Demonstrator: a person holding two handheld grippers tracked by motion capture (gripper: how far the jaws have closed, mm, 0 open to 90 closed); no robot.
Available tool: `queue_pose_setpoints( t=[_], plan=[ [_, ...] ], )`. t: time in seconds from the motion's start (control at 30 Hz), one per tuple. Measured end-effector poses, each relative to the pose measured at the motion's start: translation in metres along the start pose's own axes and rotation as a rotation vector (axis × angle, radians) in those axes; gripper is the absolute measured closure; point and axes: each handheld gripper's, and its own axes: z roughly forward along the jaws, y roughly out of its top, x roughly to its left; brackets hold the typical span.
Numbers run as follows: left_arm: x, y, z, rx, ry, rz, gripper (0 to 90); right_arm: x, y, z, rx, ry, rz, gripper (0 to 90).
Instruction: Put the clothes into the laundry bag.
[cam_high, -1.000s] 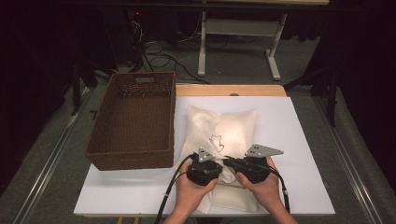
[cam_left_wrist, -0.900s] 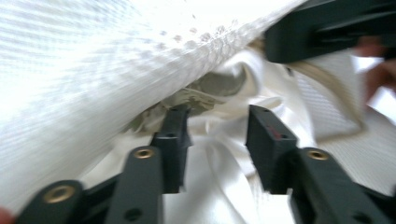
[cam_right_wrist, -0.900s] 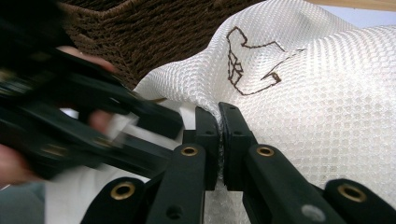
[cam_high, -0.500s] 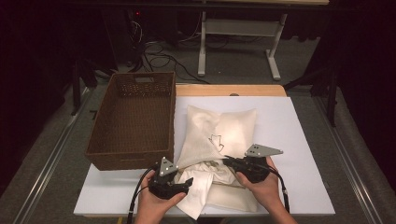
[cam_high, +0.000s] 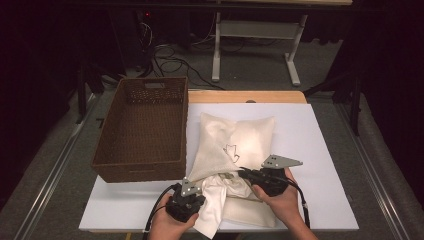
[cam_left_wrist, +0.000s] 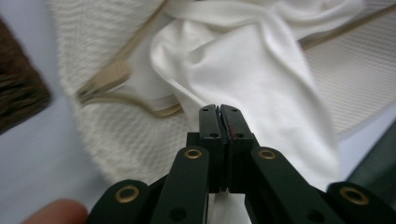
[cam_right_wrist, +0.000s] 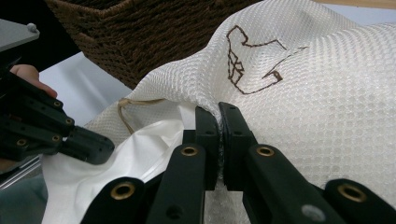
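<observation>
A white mesh bag (cam_high: 235, 135) with a dark stitched emblem (cam_right_wrist: 247, 56) lies on the white table (cam_high: 320, 130). A smooth white cloth (cam_high: 212, 202) spills from its near opening toward the front edge. My left gripper (cam_high: 199, 199) has just been closing, and its jaws are now shut on a fold of that cloth (cam_left_wrist: 252, 60). My right gripper (cam_high: 243, 173) is shut on the mesh bag's rim (cam_right_wrist: 317, 102), lifting it a little. The left gripper (cam_right_wrist: 100, 147) sits close beside the right gripper (cam_right_wrist: 218, 109). A tan drawstring (cam_left_wrist: 107, 77) lies on the mesh.
A brown wicker basket (cam_high: 142, 125) stands on the table's left side, right against the bag. Bare white table surface runs to the right of the bag. Beyond the table are a dark floor, cables and a metal stand (cam_high: 255, 30).
The left gripper has moved away from the right one, to the left and toward the front edge, and the white cloth has come out of the bag. The right hand has stayed put.
</observation>
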Motion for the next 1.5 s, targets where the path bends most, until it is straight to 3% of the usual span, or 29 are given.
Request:
queue_pose_setpoints(
  t=[0.07, 0.17, 0.33, 0.53, 0.9, 0.97, 1.1, 1.17, 1.27, 1.3, 1.33, 1.37, 1.5],
  plan=[
    [-0.005, 0.005, 0.005, -0.001, -0.023, 0.006, 88.2, 0.000, 0.000, 0.000, 0.000, 0.000, 0.000, 88.3],
    [-0.010, 0.010, 0.014, 0.001, -0.023, -0.002, 88.2, 0.001, 0.000, 0.000, 0.001, -0.001, 0.001, 88.2],
    [-0.026, 0.026, 0.047, 0.023, -0.028, -0.009, 88.2, 0.001, 0.000, 0.000, -0.001, 0.000, -0.006, 88.3],
    [-0.027, 0.042, 0.063, -0.015, 0.021, -0.080, 88.2, 0.001, -0.001, 0.001, -0.001, 0.001, -0.004, 88.2],
    [-0.020, 0.057, 0.085, -0.085, 0.091, -0.110, 88.0, 0.004, -0.003, 0.004, 0.015, 0.001, -0.011, 88.3],
    [-0.017, 0.057, 0.090, -0.114, 0.134, -0.112, 87.9, 0.004, -0.004, 0.005, 0.025, -0.013, -0.016, 88.3],
    [-0.019, 0.057, 0.088, -0.112, 0.140, -0.102, 86.1, 0.001, -0.006, 0.004, 0.034, -0.031, -0.008, 88.3],
    [-0.018, 0.055, 0.082, -0.119, 0.098, -0.099, 79.3, 0.001, -0.006, 0.004, 0.029, -0.032, -0.009, 88.3],
    [-0.017, 0.051, 0.075, -0.125, 0.070, -0.089, 68.2, 0.000, -0.006, 0.004, 0.031, -0.030, -0.007, 88.2],
    [-0.016, 0.047, 0.066, -0.132, 0.037, -0.071, 64.2, 0.000, -0.006, 0.005, 0.030, -0.027, -0.005, 88.3],
    [-0.016, 0.047, 0.066, -0.132, 0.037, -0.071, 60.5, 0.000, -0.006, 0.005, 0.030, -0.027, -0.005, 88.3],
    [-0.016, 0.043, 0.056, -0.147, 0.023, -0.049, 56.8, 0.000, -0.006, 0.005, 0.031, -0.026, -0.007, 88.3],
    [-0.015, 0.039, 0.036, -0.157, -0.017, -0.055, 45.4, 0.000, -0.006, 0.006, 0.032, -0.026, -0.003, 88.3]
  ],
)
